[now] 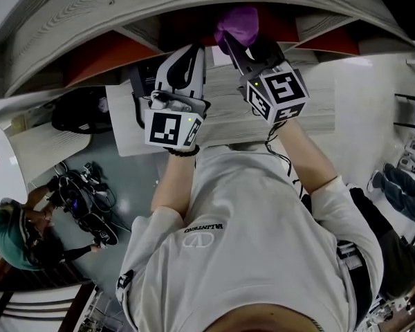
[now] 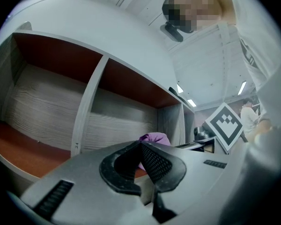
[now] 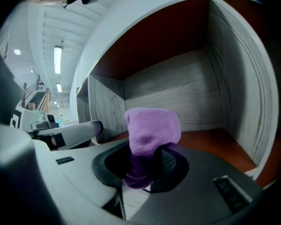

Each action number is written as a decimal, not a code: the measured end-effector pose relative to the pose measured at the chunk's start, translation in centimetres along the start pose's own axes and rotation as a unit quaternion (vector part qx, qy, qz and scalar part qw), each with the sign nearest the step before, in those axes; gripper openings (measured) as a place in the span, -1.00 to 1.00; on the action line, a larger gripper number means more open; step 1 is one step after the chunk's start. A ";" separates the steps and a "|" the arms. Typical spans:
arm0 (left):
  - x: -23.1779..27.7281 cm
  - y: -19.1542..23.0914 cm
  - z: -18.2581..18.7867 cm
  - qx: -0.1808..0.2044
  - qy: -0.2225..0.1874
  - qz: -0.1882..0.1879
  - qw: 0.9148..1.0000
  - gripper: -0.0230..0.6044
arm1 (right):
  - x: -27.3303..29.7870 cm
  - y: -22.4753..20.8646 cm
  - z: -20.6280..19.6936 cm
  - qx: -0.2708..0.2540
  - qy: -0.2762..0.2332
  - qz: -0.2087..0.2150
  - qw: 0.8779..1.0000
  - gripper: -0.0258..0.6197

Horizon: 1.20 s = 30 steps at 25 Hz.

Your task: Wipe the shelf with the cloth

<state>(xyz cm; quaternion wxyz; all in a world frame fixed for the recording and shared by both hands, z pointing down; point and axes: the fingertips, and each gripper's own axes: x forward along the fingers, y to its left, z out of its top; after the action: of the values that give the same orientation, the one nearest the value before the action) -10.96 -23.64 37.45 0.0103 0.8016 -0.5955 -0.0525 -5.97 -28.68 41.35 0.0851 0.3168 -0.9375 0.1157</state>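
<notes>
Cloth (image 3: 152, 128) clamped in right claw (image 3: 147, 156), grip clear only in right gripper view; left claw (image 2: 141, 145) together, empty, facing shelf (image 2: 47, 109).

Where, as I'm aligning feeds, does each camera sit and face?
Head view: on the person's head, looking down at the shelf; shirt, forearms, left gripper, right gripper show.
Left gripper view: on the left gripper, facing shelf compartments; its closed jaws show.
Right gripper view: on the right gripper, facing one compartment; jaws clamp the purple cloth.
All share the cloth.

A lab-like hall is indicated: ceiling strip lights (image 3: 57, 59) are seen, cables (image 1: 83, 191) are strewn on the floor (image 1: 135, 185).
</notes>
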 end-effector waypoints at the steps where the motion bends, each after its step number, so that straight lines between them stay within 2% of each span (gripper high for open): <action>1: 0.2 -0.2 -0.1 0.000 0.001 -0.001 1.000 -0.93 | -0.2 -0.4 0.0 0.000 -0.001 -0.003 1.000 -0.67; 16: 2.7 -3.9 0.1 0.008 -0.002 -0.016 1.000 -0.93 | -3.7 -5.4 0.3 0.014 -0.015 -0.032 0.999 -0.67; 30: 3.9 -5.5 0.3 0.011 -0.006 -0.020 1.000 -0.93 | -5.5 -8.2 0.7 0.023 -0.029 -0.054 0.998 -0.67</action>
<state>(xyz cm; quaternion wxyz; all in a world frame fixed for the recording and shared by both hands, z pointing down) -4.64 -25.72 36.46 -0.0033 0.8129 -0.5801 -0.0510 3.29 -32.03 40.71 0.0566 0.3722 -0.9182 0.1231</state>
